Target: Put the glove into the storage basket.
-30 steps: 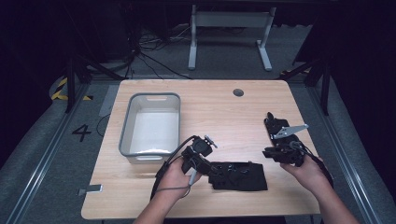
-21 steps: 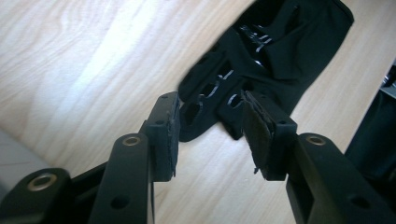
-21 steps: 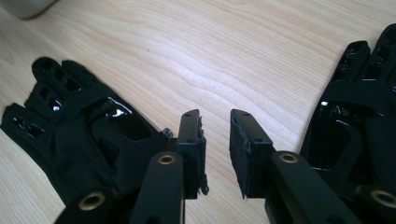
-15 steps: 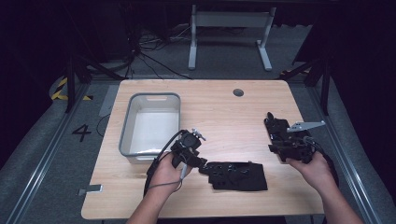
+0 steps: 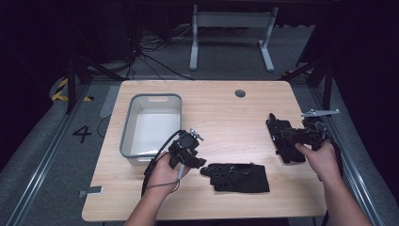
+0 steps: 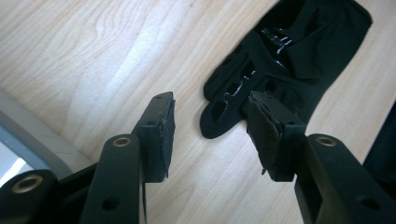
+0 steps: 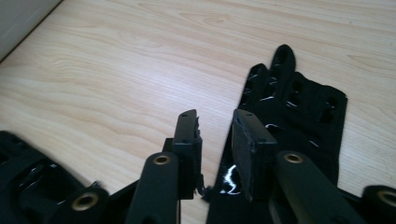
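on the wooden table (image 5: 221, 113) lie two black gloves, well apart. one glove (image 5: 240, 176) lies flat near the front edge, fingers toward the person's left; the other glove (image 5: 282, 139) lies near the right edge, fingers pointing away from the person. the left gripper (image 5: 196, 162) sits between the grey tub (image 5: 128, 129) and the front glove, just beside that glove's fingertips. in the left gripper view its jaws stand apart, having just been opening, with bare wood between them and the glove's fingertips (image 6: 219, 114) just past the right-hand pad; nothing is gripped. the right gripper (image 5: 288, 134) hovers over the right-hand glove. in the right gripper view its jaws have also just been opening and stand released, a gap of table between the pads (image 7: 247, 149), the glove (image 7: 294, 107) spread flat beyond and under the right-hand jaw, its perforated fingers fanned out. the tub stands at the table's left.
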Demonstrator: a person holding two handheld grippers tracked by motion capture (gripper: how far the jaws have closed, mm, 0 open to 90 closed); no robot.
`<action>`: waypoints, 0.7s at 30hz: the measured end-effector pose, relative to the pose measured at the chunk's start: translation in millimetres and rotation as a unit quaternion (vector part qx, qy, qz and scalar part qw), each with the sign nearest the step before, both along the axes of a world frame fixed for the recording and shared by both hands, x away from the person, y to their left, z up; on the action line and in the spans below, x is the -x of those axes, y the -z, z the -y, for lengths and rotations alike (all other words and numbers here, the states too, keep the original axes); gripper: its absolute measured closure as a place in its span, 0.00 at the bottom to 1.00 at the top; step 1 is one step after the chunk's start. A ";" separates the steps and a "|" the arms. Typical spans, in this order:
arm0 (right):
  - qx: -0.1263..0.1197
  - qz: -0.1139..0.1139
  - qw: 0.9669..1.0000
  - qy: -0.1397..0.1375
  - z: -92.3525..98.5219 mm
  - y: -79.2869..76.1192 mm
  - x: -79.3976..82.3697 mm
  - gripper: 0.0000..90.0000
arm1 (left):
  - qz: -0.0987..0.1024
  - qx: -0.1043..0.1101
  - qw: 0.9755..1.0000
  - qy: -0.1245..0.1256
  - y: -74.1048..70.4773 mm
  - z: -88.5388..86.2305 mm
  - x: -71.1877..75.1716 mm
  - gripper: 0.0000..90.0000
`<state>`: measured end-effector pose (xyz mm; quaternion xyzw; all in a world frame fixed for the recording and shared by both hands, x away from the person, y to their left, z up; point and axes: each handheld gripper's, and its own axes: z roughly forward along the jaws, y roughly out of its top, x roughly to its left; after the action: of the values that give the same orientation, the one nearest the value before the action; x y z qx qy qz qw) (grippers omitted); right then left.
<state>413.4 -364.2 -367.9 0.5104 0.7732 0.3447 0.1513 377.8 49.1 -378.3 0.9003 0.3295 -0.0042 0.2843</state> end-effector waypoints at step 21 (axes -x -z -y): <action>0.024 -0.029 0.994 0.100 38.0 40.6 -23.4 0.79 | -0.009 0.006 1.000 0.001 1.9 -3.9 2.2 0.56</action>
<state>436.8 -402.3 -408.5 0.5913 0.7304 0.2940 0.1744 375.6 53.0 -380.2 0.8987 0.3315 -0.0147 0.2868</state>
